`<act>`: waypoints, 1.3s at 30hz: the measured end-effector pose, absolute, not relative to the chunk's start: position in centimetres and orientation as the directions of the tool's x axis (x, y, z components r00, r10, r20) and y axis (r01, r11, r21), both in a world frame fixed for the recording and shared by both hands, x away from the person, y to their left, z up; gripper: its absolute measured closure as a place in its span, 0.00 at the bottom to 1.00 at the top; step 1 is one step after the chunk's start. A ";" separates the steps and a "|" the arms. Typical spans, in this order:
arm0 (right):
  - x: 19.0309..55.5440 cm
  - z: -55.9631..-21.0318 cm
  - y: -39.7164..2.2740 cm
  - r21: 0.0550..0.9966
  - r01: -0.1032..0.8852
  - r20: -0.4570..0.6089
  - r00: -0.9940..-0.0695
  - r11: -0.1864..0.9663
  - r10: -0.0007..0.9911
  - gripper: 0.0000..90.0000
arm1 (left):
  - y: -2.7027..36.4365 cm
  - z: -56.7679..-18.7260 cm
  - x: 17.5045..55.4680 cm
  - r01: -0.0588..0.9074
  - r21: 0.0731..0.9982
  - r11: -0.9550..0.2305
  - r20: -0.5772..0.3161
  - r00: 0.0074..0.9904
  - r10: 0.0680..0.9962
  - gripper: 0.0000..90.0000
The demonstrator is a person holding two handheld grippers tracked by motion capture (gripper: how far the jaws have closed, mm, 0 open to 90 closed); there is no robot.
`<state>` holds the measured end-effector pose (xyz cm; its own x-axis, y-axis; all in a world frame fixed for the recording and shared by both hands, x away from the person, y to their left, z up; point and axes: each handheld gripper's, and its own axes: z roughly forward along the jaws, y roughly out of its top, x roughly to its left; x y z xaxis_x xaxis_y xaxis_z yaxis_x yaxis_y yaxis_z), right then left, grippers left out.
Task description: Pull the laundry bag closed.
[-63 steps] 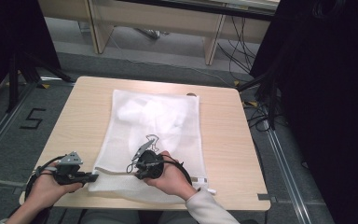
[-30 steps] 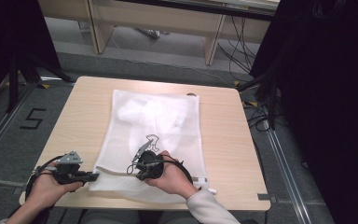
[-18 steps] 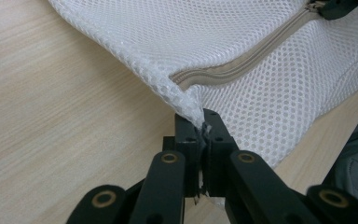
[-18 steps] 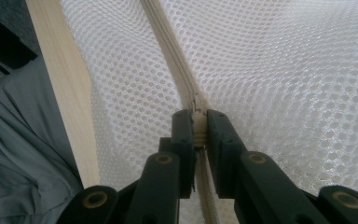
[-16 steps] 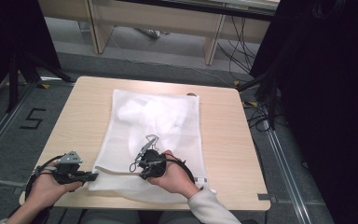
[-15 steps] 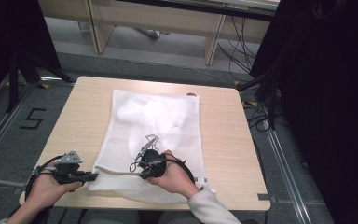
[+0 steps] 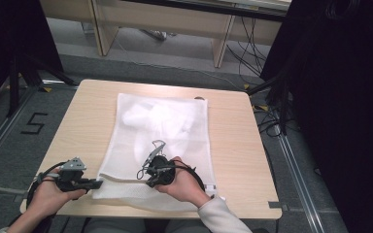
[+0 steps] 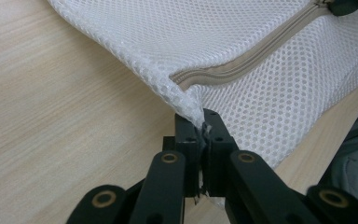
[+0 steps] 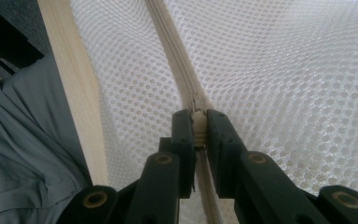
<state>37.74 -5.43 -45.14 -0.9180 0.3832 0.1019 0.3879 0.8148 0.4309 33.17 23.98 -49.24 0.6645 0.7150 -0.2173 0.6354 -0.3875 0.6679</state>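
A white mesh laundry bag (image 7: 175,131) with white cloth inside lies flat on the wooden table (image 7: 233,145). Its beige zipper (image 8: 242,65) runs along the near edge. My left gripper (image 7: 98,183) is at the bag's near left corner, and in the left gripper view that gripper (image 8: 203,128) is shut on the mesh corner (image 8: 189,105). My right gripper (image 7: 149,183) rests on the bag farther right along the zipper and points left. In the right gripper view the right gripper (image 9: 199,123) is shut on the pale zipper pull (image 9: 199,128), with the zipper (image 9: 168,28) running away ahead.
The near table edge (image 9: 74,93) lies just beside the zipper, with the person's grey clothing (image 9: 23,154) below it. Bare tabletop (image 7: 82,121) flanks the bag on both sides. Desk legs and cables (image 7: 252,53) stand on the floor beyond the table.
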 end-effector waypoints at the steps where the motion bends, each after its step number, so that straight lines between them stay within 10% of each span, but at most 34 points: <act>1: 37.7 -45.1 -5.4 0.431 0.388 0.102 -0.918 0.815 0.383 0.92 | 24.0 -49.2 33.2 0.635 0.668 -0.387 -0.217 0.664 0.715 0.96; 39: 37.5 -45.0 -8.4 0.413 0.426 0.094 -0.899 0.805 0.427 0.92 | 23.9 -49.2 33.1 0.632 0.661 -0.404 -0.212 0.674 0.708 0.96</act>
